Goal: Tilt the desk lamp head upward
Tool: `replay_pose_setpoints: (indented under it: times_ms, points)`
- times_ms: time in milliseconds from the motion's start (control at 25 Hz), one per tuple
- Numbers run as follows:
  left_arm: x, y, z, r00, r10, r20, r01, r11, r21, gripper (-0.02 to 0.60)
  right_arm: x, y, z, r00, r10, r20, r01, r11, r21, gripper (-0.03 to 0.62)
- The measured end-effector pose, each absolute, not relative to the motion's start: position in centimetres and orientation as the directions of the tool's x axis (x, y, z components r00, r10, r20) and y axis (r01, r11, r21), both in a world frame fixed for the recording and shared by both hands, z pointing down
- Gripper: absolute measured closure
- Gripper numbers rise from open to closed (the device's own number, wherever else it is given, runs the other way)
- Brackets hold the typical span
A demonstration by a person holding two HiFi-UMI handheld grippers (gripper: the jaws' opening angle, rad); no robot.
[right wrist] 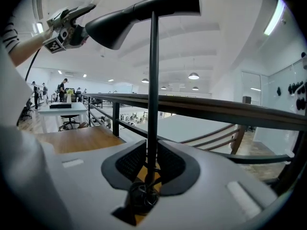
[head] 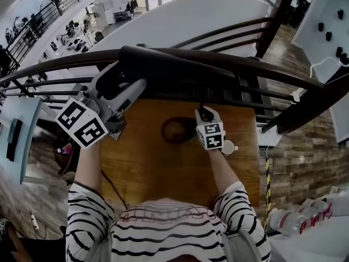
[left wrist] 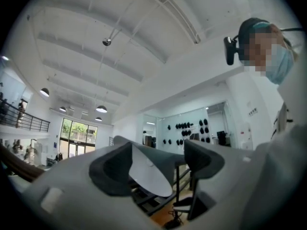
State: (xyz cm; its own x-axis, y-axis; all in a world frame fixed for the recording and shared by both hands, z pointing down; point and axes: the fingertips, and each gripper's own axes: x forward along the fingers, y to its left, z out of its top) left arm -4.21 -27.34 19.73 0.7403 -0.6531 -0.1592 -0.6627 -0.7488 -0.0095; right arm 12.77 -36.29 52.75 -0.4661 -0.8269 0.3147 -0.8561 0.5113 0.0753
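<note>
Lamp head [right wrist: 144,9], a long dark grey plastic shell with a white underside, sits crosswise on top of the thin black metal pole [right wrist: 153,80]. The left gripper [left wrist: 156,163] has its jaws spread wide around the broad end of the head, out to the person's left of the pole. Its pads look to be bearing on both flanks. The right gripper [right wrist: 151,166] is low on the pole, just above the round dark base [head: 175,130], with its jaws nearly together and clamped on the pole.

Watching this, I'd worry most about the smooth, tapering shell. With such a wide hold, an upward push could let it slide out of the pads. If the joint atop the pole is stiff, the push would lever the whole lamp instead, and the base could lift or skid on the light brown wooden desk [head: 147,168] under the pole. The slim pole might also twist inside the right grip.
</note>
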Motion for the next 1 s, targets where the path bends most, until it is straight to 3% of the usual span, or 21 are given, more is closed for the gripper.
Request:
replay_pose_setpoints:
  times_ms: [160,240,1000]
  points:
    - [-4.4,-26.6,20.6,0.745,-0.645,-0.172,-0.657,-0.753,-0.02,0.245,13.6,-35.8,52.3,-0.429,-0.854,0.294,-0.884,0.464,0.058,0.455]
    - [-4.6,-26.4,21.2,0.744,-0.648,-0.163,-0.659,-0.752,-0.021,0.245,13.9,-35.3,51.8,-0.418,-0.862,0.285,-0.89,0.451,0.058,0.448]
    - [-10.9,-22.7,28.1,0.736,-0.665,-0.125,-0.664,-0.745,0.058,0.245,9.2,-24.0,45.1,-0.348,-0.929,0.13,-0.936,0.351,0.005,0.478]
